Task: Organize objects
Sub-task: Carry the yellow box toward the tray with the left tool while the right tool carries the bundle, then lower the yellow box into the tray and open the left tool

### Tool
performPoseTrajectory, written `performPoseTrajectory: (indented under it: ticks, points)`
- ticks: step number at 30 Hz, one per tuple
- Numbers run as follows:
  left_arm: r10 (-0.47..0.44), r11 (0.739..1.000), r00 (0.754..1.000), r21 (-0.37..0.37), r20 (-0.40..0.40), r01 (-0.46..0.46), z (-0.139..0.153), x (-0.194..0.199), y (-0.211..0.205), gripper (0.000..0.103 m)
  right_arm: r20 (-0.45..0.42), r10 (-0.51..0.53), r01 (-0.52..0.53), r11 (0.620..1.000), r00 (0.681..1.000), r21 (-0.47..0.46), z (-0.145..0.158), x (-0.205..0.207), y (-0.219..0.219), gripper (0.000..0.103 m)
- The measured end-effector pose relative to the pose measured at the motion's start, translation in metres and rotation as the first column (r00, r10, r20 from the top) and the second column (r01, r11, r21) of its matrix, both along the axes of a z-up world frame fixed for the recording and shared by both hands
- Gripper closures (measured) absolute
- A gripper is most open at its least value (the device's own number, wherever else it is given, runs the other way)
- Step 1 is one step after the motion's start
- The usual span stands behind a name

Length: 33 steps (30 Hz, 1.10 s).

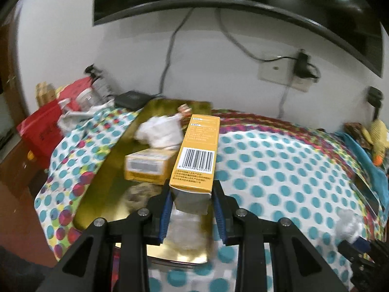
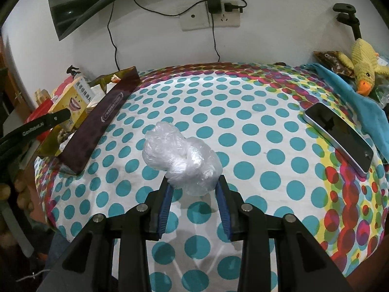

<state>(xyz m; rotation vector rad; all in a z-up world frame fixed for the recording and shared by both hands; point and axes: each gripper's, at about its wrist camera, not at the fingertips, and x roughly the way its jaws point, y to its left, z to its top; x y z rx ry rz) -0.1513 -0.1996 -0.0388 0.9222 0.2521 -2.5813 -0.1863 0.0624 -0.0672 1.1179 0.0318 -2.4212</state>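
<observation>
My left gripper [image 1: 192, 193] is shut on the near end of a long orange carton with a barcode [image 1: 198, 153]. It holds the carton over the right side of a gold-lined box [image 1: 97, 202]. Inside that box lie a second yellow carton [image 1: 145, 168] and a crumpled white bag [image 1: 160, 133]. My right gripper [image 2: 194, 182] is shut on a crumpled clear plastic bag [image 2: 180, 155], held just above the dotted tablecloth [image 2: 243, 112]. In the right wrist view the gold box shows its dark purple side [image 2: 107, 119], with the left gripper [image 2: 60, 116] and its carton [image 2: 73, 102] above it.
A phone [image 2: 338, 131] lies at the right of the cloth, beside a blue cloth [image 2: 364, 102] and a yellow duck plush [image 2: 362, 70]. Red bags and bottles [image 1: 48, 126] crowd the far left. Cables hang down the wall from a socket [image 2: 209, 17] below a screen.
</observation>
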Motion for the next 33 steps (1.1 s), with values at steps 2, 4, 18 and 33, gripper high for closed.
performPoseTrajectory:
  ticks: [2, 4, 18, 33]
  points:
    - [0.02, 1.0, 1.0, 0.009, 0.023, -0.02, -0.005, 0.0, -0.012, 0.071, -0.001, 0.003, -0.003, 1.0, 1.0, 0.0, 0.0, 0.0, -0.002, 0.069]
    - [0.04, 0.999, 0.999, 0.023, 0.019, -0.04, -0.008, 0.003, -0.022, 0.07, 0.001, 0.01, -0.01, 1.0, 1.0, 0.0, 0.0, 0.001, -0.006, 0.069]
    - [0.046, 0.996, 0.998, 0.068, 0.032, -0.048, -0.024, 0.017, -0.062, 0.048, -0.036, 0.101, -0.1, 0.995, 0.994, 0.029, 0.015, 0.016, -0.054, 0.068]
    - [0.022, 0.996, 0.998, 0.082, -0.052, -0.018, -0.002, 0.062, -0.077, 0.045, -0.098, 0.233, -0.23, 0.972, 0.967, 0.044, 0.05, 0.018, -0.131, 0.067]
